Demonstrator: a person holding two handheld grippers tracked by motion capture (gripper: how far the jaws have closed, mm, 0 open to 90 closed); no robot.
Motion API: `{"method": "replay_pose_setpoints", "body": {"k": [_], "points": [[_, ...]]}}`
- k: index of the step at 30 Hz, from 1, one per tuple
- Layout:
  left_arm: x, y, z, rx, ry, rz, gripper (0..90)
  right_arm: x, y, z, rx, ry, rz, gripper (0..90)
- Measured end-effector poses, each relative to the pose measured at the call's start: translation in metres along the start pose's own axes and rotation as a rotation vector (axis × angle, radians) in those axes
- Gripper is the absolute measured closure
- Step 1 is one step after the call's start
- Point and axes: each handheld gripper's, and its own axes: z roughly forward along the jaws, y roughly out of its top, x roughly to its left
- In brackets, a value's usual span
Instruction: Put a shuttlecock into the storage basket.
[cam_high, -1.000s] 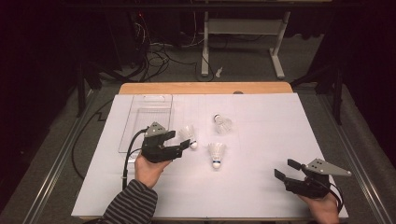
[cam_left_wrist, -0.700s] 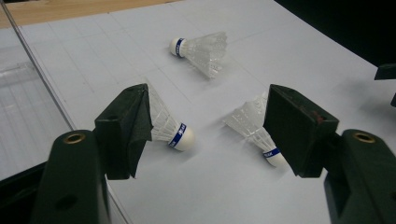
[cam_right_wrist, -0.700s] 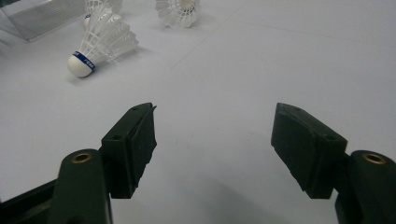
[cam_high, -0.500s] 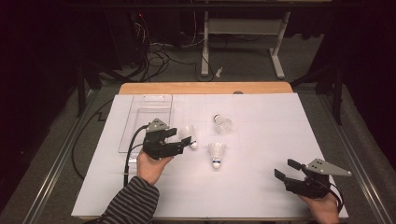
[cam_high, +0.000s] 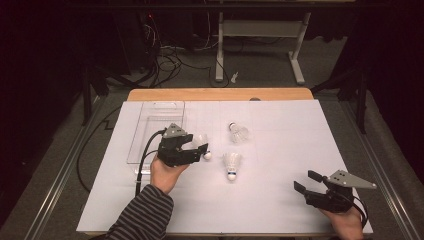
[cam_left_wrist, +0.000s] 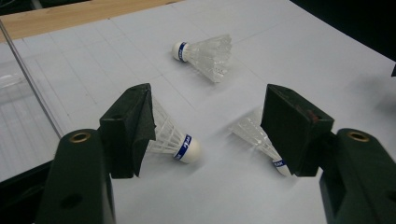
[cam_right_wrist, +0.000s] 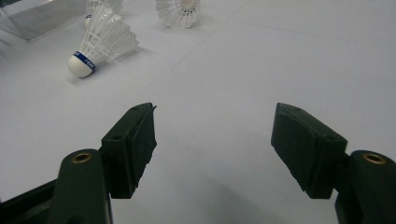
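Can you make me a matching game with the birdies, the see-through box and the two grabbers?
Things:
1. left gripper
2. right gripper
3. clear box
4. far shuttlecock

Places or states:
A. lies alone, nearest the wooden edge
B. open, low over bare white paper at the near right
C. sits at the left of the white sheet
D. open, right by a shuttlecock beside the box

Pairs: 1-D, 2-B, 3-C, 4-A

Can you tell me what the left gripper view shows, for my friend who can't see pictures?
Two black jaws stand wide open over a white table sheet, with the left gripper reaching toward a white shuttlecock lying on its side beside the left jaw. A second shuttlecock peeks from behind the right jaw, and a third shuttlecock lies farther back.
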Motion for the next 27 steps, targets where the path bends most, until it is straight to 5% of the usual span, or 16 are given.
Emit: {"method": "replay_pose_setpoints", "body": {"k": [27], "points": [[0.001,0.021,0.017,0.027,0.016,-0.001,34.7,0.0,0.0,0.0,0.0,0.003,-0.003,31.3]]}}
